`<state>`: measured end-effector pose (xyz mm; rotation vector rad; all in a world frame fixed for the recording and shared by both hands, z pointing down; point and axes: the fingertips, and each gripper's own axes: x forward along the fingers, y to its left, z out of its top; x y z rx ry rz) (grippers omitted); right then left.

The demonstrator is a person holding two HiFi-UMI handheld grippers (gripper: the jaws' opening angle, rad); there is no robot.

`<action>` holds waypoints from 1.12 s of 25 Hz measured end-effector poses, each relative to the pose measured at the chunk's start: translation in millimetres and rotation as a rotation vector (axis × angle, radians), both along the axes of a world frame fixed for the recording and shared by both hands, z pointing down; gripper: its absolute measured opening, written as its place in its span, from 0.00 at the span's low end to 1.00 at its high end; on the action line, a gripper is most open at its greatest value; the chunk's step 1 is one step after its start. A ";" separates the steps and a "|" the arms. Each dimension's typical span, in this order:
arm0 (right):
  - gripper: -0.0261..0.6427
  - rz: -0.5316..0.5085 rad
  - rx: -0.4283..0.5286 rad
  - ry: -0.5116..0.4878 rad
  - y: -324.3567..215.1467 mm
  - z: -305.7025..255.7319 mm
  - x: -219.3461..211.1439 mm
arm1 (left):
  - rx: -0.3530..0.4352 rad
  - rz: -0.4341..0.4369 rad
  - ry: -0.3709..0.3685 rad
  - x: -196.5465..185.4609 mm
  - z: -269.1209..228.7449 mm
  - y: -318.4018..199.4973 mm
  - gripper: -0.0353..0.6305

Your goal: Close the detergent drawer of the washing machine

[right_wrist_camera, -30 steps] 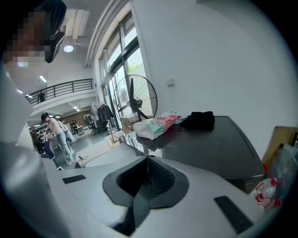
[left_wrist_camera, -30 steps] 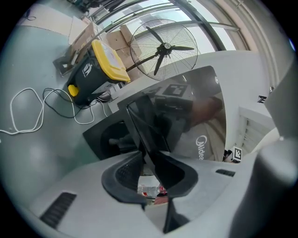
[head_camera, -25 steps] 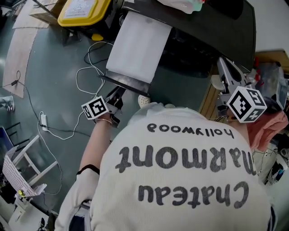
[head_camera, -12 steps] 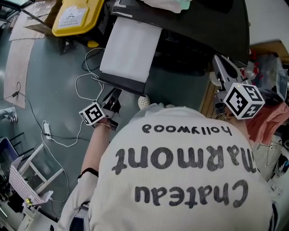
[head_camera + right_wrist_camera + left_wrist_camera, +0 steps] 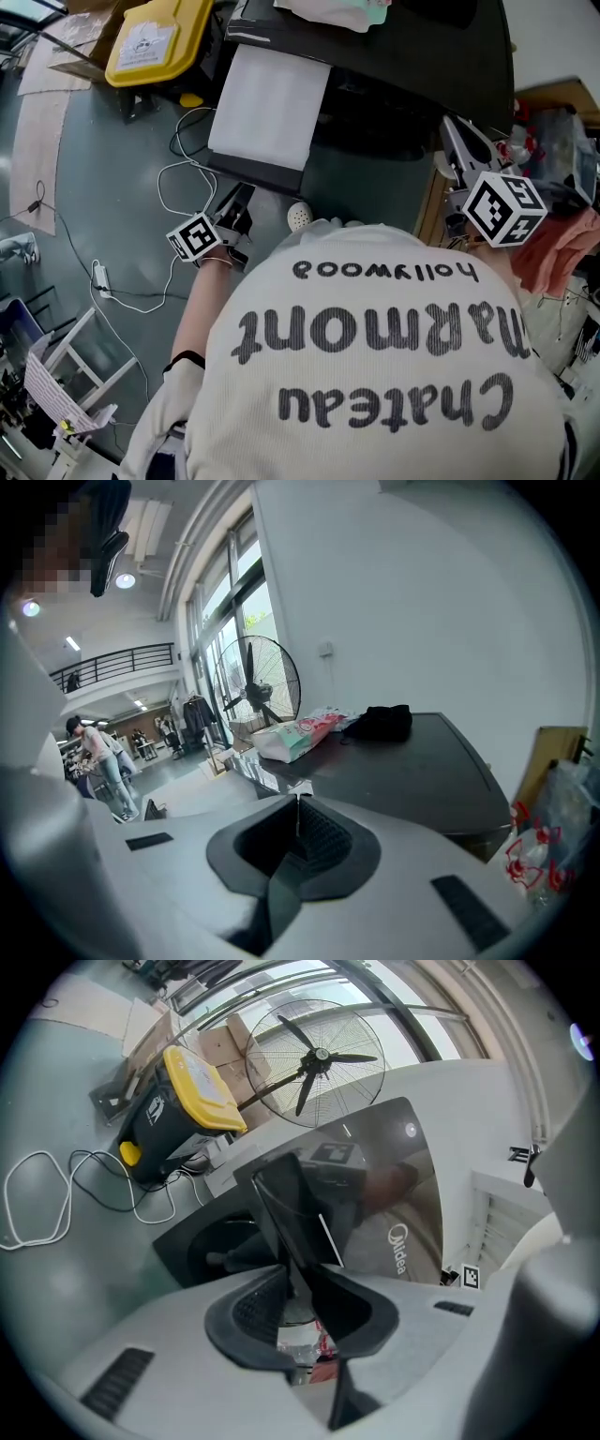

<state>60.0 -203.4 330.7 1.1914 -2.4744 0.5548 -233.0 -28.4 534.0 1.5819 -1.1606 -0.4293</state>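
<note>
A drawer with a white top (image 5: 267,103) and a dark front edge (image 5: 258,176) stands pulled out from the black Midea washing machine (image 5: 422,56) toward me. My left gripper (image 5: 240,194) is at that front edge. In the left gripper view its jaws (image 5: 298,1283) are shut on the dark slab (image 5: 281,1204), with the machine's glossy front (image 5: 394,1204) behind. My right gripper (image 5: 450,127) hangs apart at the machine's right side, shut with nothing in it (image 5: 298,808), pointing over the machine's dark top (image 5: 412,771).
A yellow-lidded bin (image 5: 155,37) and white cables (image 5: 178,178) lie on the floor to the left, a white rack (image 5: 66,366) lower left. A big fan (image 5: 314,1058) stands behind the bin. A bag (image 5: 295,735) and black cloth (image 5: 380,722) rest on the machine. A wooden board (image 5: 431,202) leans at right.
The left gripper has shifted slightly while staying on the drawer's dark front edge. The right gripper has kept still.
</note>
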 end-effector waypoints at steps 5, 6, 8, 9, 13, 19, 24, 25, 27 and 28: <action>0.08 0.005 0.000 0.002 -0.6 2.2 1.0 | 0.016 0.000 0.007 0.8 -2.4 -11.9 0.18; 0.08 0.009 0.002 0.003 -0.8 1.5 2.8 | 0.018 -0.001 0.009 1.5 -2.9 -14.0 0.18; 0.08 0.021 0.004 0.004 -0.1 0.1 7.1 | 0.032 -0.001 0.023 3.2 -4.9 -17.6 0.18; 0.08 0.027 0.005 0.005 0.7 -0.3 9.3 | 0.040 -0.001 0.032 4.0 -6.1 -18.8 0.18; 0.08 0.049 0.007 0.013 4.0 -2.1 18.6 | 0.041 -0.006 0.036 4.1 -6.8 -22.1 0.18; 0.08 0.077 0.010 0.019 11.2 -4.3 28.5 | 0.014 -0.014 0.018 2.8 -4.4 -27.7 0.18; 0.08 0.099 0.004 0.017 20.1 -2.8 34.3 | 0.012 -0.010 0.014 2.7 -5.6 -30.1 0.18; 0.08 0.102 0.003 0.017 22.2 -1.6 35.3 | 0.014 -0.008 0.012 2.8 -5.7 -31.9 0.18; 0.08 0.110 0.002 0.016 26.0 0.6 37.0 | 0.015 -0.004 0.011 3.2 -5.5 -35.3 0.18; 0.08 0.113 0.003 0.015 27.6 1.4 37.7 | 0.015 0.000 0.011 3.5 -5.3 -36.4 0.18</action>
